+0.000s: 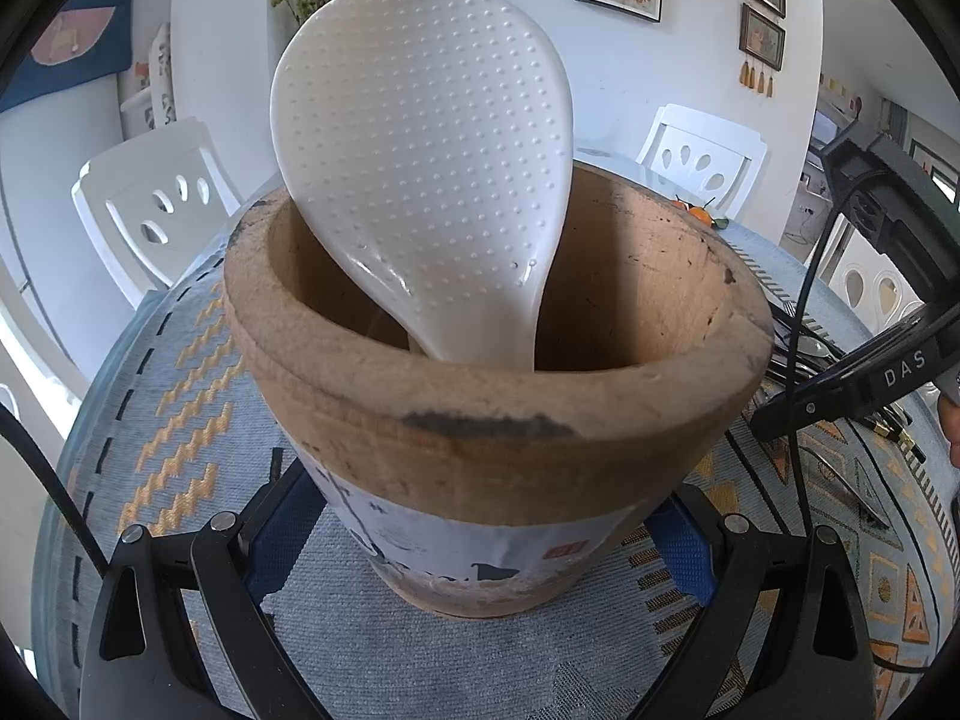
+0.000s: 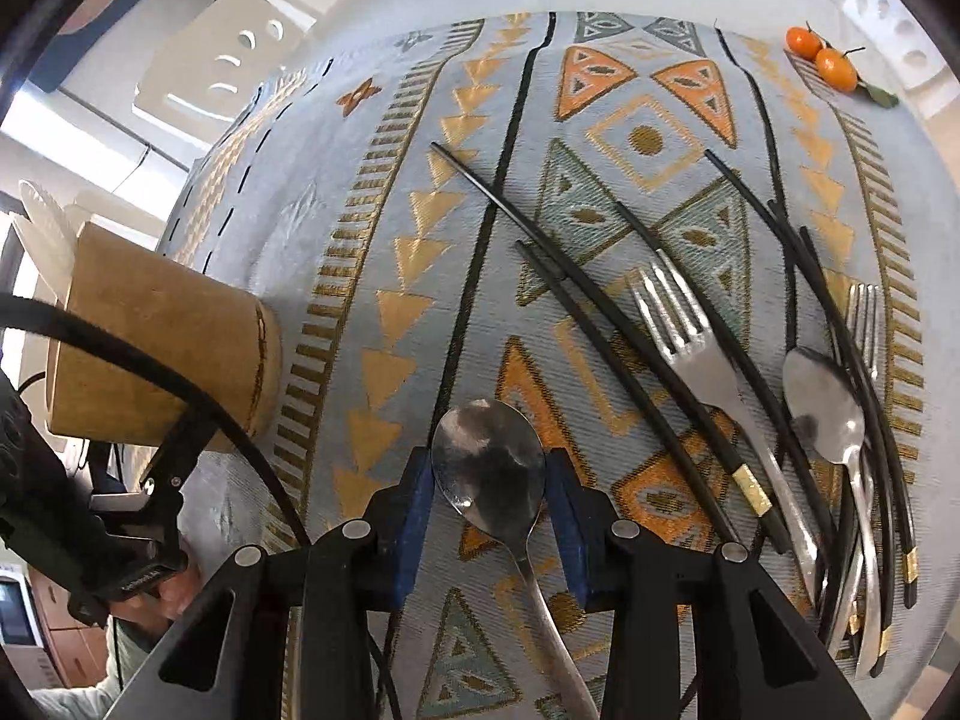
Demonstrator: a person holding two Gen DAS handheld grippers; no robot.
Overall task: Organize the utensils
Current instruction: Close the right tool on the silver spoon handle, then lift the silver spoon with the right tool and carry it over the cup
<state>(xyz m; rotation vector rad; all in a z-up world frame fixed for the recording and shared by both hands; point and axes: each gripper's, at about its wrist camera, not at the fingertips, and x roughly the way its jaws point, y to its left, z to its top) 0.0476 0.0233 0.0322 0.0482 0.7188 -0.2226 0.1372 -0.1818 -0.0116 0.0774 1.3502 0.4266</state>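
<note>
Steel spoon (image 2: 489, 468) flat on cloth, bowl pointing away, handle toward camera (right hand-held gripper (image 2: 489, 516) straddles bowl, narrowly open).

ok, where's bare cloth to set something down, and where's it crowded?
Free: the tablecloth between the wooden holder and the spoon in the right gripper, plus the far strip toward the oranges. Crowded: the right side, where chopsticks, forks and a second spoon overlap.
</note>
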